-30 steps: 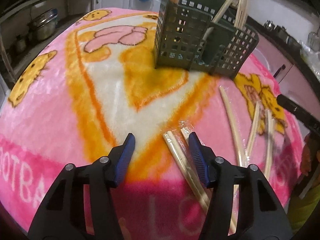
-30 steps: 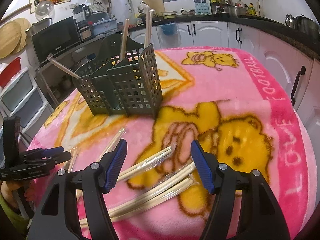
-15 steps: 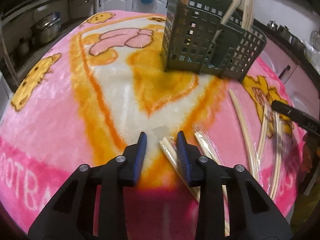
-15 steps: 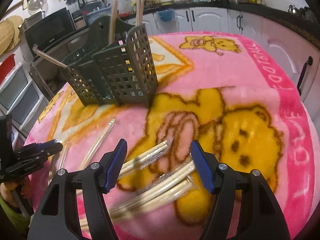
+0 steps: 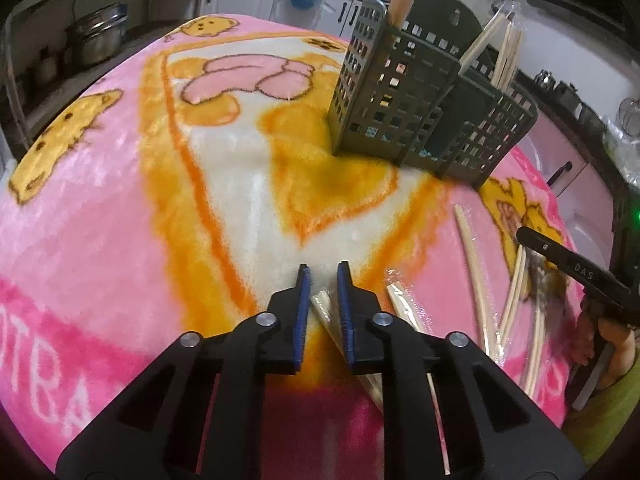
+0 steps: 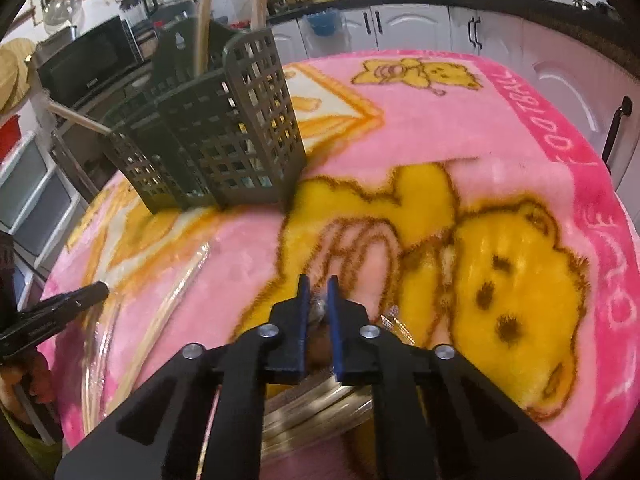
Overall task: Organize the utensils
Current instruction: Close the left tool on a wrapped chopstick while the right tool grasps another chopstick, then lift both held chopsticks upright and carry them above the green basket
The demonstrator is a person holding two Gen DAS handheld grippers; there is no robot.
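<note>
At inspection, the left gripper had just been closing and stood narrow on the near end of a plastic-wrapped chopstick pair, whose pale wooden tip lay between the blue pads; its long axis ran from the frame's centre down toward the lower right, passing under the right-hand finger. A second wrapped pair lay just beside it to the right, on roughly the same diagonal. Further loose chopsticks lay in the right of the frame, running near-vertically in the picture. The right gripper had likewise just been closing, its jaws narrow on the crinkled wrapper end of another chopstick bundle; the bundle's sticks ran below the fingers toward the lower left of the frame. The dark green perforated plastic utensil caddy stood upright in the upper right of the left wrist view, well apart from both grippers, with several chopsticks standing tilted in its compartments. All rested on a plush pink fleece blanket printed with yellow bears and orange borders. Motion blur obscured fine detail in the right wrist view.
</note>
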